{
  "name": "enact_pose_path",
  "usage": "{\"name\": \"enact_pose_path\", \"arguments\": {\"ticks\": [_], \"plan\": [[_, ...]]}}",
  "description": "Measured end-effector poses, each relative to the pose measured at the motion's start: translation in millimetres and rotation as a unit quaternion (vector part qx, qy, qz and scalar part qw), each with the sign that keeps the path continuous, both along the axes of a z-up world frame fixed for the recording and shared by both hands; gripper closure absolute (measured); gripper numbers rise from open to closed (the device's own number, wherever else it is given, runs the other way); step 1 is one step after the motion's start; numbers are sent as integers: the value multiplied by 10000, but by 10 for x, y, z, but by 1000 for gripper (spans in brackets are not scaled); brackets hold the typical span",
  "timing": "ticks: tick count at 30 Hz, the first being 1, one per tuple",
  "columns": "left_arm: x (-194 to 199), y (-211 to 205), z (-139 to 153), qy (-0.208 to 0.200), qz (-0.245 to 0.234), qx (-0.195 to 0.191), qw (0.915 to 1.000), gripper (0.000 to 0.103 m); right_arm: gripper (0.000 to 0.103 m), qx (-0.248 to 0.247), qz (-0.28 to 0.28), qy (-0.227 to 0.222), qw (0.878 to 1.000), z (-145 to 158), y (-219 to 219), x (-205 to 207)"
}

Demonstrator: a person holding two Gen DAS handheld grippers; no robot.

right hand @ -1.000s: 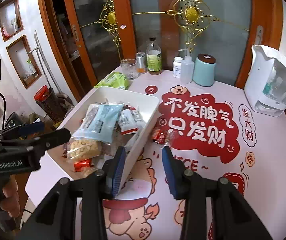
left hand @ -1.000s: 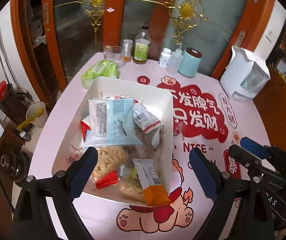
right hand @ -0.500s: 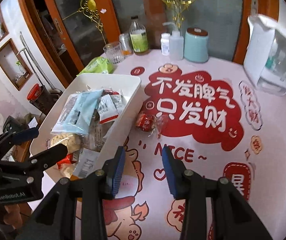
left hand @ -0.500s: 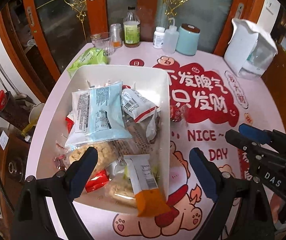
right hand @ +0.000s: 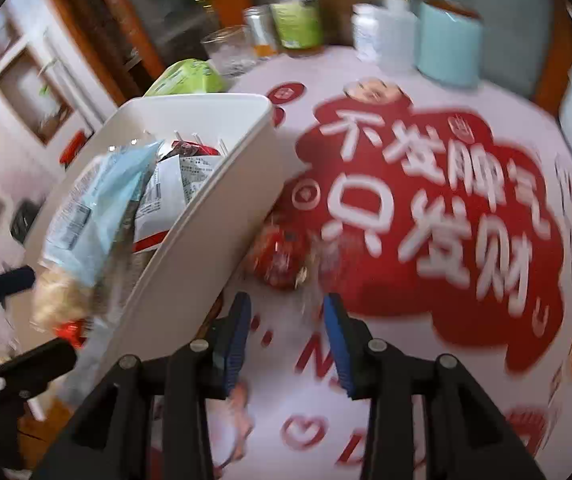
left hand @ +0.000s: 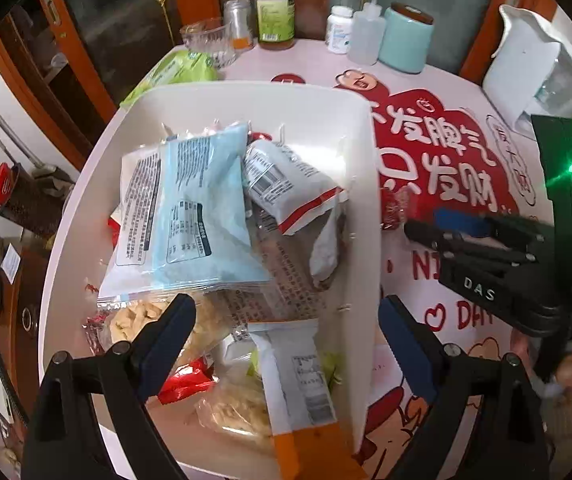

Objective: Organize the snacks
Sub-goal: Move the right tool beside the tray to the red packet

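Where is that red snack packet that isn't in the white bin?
In the right wrist view the red snack packet lies on the table mat, just outside the white bin, on its right side, ahead of the right gripper.

Snack packets [left hand: 202, 216] in bin [left hand: 246, 96], wrapped snack [right hand: 282, 256] just right
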State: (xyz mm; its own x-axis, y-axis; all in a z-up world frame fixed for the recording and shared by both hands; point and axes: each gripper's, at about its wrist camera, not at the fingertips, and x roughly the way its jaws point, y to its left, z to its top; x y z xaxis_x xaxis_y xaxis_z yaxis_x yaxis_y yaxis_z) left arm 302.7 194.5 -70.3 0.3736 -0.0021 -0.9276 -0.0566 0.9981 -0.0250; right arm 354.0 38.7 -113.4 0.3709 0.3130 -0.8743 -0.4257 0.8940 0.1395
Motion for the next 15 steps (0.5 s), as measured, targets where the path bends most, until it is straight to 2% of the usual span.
{"name": "enact_pose_path", "arguments": {"ticks": [4,10,15], "plan": [[134,115,-78,39,237,112,9996,11,65,-424,721,-419,9956,-50,195,77],[350,318,-109,-12,699,147,9974,11,65,-713,1432,-511,9858,-148,392,126],[457,375,-149,7,807,123,9967,11,53,-1048,1553,-654,9801,-295,469,137]]}}
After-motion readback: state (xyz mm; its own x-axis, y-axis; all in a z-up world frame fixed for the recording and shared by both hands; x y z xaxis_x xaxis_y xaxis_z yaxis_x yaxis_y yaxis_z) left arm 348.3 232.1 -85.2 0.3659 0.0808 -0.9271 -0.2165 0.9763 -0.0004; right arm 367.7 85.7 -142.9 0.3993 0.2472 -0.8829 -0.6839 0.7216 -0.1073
